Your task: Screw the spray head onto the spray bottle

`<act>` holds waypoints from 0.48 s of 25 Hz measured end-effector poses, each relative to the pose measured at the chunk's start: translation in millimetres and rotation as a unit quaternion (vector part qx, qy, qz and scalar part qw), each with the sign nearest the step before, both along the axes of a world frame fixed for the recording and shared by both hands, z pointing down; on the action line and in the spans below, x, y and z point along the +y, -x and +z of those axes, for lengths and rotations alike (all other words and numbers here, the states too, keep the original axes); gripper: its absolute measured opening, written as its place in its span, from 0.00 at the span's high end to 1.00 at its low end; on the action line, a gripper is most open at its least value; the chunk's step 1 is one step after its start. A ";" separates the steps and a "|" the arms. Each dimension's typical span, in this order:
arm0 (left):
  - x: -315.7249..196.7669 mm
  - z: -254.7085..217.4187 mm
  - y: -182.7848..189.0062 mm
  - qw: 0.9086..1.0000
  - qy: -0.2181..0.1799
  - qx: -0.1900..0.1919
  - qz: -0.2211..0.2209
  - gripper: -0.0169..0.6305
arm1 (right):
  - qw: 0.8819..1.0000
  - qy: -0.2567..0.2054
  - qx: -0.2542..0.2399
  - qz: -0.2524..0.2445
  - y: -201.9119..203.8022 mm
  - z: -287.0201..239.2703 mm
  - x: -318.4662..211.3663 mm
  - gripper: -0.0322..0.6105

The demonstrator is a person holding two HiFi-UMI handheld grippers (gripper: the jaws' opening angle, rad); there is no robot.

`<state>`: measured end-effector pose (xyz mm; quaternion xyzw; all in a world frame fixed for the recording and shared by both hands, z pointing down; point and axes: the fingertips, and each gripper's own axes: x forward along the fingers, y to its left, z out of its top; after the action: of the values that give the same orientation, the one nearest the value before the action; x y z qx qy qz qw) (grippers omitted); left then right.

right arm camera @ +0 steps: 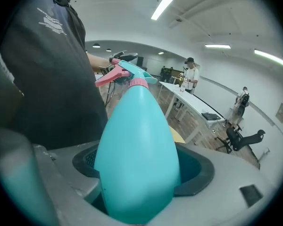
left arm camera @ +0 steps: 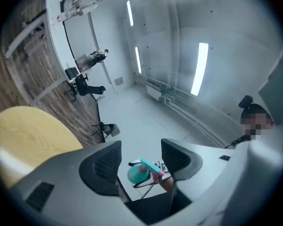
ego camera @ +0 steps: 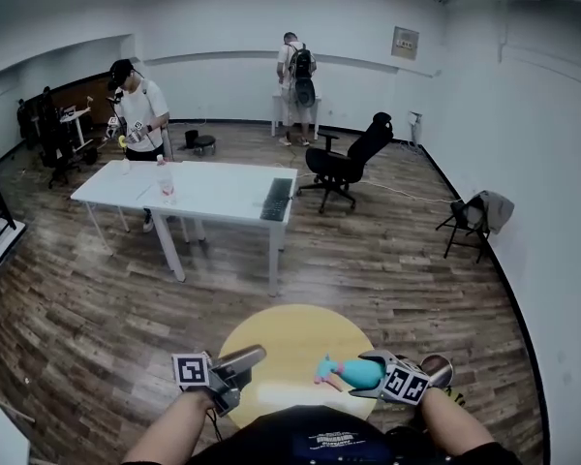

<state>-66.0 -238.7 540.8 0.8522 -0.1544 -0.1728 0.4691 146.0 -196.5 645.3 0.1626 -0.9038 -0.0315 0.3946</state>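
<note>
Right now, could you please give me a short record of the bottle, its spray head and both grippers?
left gripper: fingers apart, nothing between them
right gripper: fingers closed on the bottle, around its body
bottle: teal, seen over the near edge of the round yellow table, head end toward the left gripper
spray head: teal with pink trigger, sitting on the bottle's neck; tightness cannot be judged

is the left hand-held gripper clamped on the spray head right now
No, the jaws of the left hand-held gripper stand apart and empty; the spray head sits on the spray bottle beyond them.
</note>
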 end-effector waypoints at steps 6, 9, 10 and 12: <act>18.0 12.9 -43.1 0.992 -0.038 -0.072 0.100 0.51 | 0.989 -0.097 0.091 -0.063 20.1 -23.0 -17.9 0.31; 28.4 22.5 -100.0 0.972 -0.080 -0.147 0.164 0.54 | 0.974 -0.135 0.135 -0.118 60.3 -26.8 -23.5 0.30; 30.7 26.1 -110.6 0.963 -0.099 -0.183 0.173 0.62 | 0.971 -0.139 0.149 -0.130 65.7 -24.1 -24.1 0.30; 36.0 35.3 -117.2 0.947 -0.116 -0.233 0.189 0.68 | 0.969 -0.125 0.157 -0.144 66.0 -17.6 -20.3 0.30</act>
<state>51.2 -202.7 576.1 0.9308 -0.0740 0.1061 0.3419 80.1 -216.8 627.7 0.0721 -0.8332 -0.2255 0.4998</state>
